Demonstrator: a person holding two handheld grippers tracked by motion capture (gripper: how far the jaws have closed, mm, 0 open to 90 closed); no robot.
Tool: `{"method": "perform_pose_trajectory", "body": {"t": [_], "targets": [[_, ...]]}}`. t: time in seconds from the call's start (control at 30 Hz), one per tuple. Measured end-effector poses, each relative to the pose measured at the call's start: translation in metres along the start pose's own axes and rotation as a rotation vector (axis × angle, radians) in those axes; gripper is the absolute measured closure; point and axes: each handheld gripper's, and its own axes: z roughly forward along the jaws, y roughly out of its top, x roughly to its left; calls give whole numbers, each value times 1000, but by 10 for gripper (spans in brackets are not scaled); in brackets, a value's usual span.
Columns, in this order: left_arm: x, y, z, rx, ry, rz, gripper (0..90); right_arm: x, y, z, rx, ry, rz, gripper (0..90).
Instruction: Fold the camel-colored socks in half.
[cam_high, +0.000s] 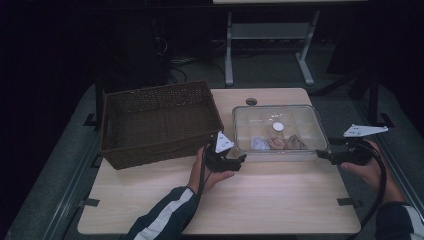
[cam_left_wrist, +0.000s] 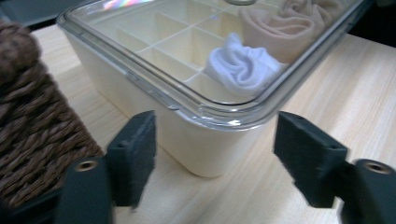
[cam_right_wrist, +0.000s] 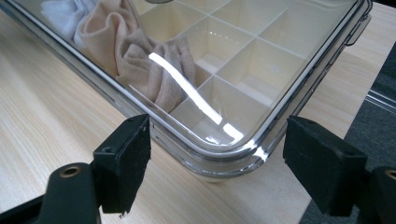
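Both hands are held low at the table (cam_high: 280, 200), one at each near corner of the lidded plastic box (cam_high: 280, 131) beside the basket (cam_high: 160, 120). The left gripper (cam_high: 240, 161) and right gripper (cam_high: 322, 155) are spread wide, nothing being gripped; each corner is framed between the jaws.

A cream box (cam_high: 280, 150) with a clear lid (cam_left_wrist: 187, 100) is seen on a pale wood-grain table (cam_high: 270, 200). A white sock (cam_left_wrist: 243, 67) and beige socks (cam_right_wrist: 140, 56) are held inside. A dark brown woven basket (cam_high: 160, 122) is shown. Black jaws and a dark, white-striped sleeve (cam_high: 165, 212) are seen.
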Motion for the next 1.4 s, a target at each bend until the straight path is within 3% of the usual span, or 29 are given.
{"method": "perform_pose_trajectory", "body": {"t": [0.13,0.2,0.27,0.4,0.5,0.6,0.67,0.83,0.93,1.0,1.07,1.1,1.23,1.4], "targets": [[0,1,1,3,35,16,282,-1,-1,1,-4,6,-3,233],[3,1,1,-5,33,-5,305,1,-2,3,1,1,-20,233],[5,3,-3,-51,47,-38,320,1,-1,4,-5,-7,-19,241],[6,4,-1,-8,34,-29,318,2,1,4,-26,-12,-17,278],[6,2,0,-3,31,-30,309,2,1,1,-64,-26,-24,293],[6,1,0,5,7,-24,309,3,0,4,-39,-20,-35,254],[5,0,0,13,11,-8,309,2,-1,6,-24,-12,-20,241],[5,-1,4,21,-14,-17,312,-2,-2,7,-33,13,14,226],[4,0,3,13,-18,-28,312,-2,0,6,-65,12,20,244],[4,1,3,10,-12,-15,317,-3,2,6,-76,12,17,231],[4,1,4,9,-8,-13,328,-2,2,9,-52,10,9,203],[4,1,4,7,-4,-17,329,-1,2,9,-40,3,-11,208],[4,2,5,1,7,-19,350,-2,1,7,-24,7,-14,231],[3,3,5,-8,12,-21,361,-2,0,7,-42,6,-21,245]]}}
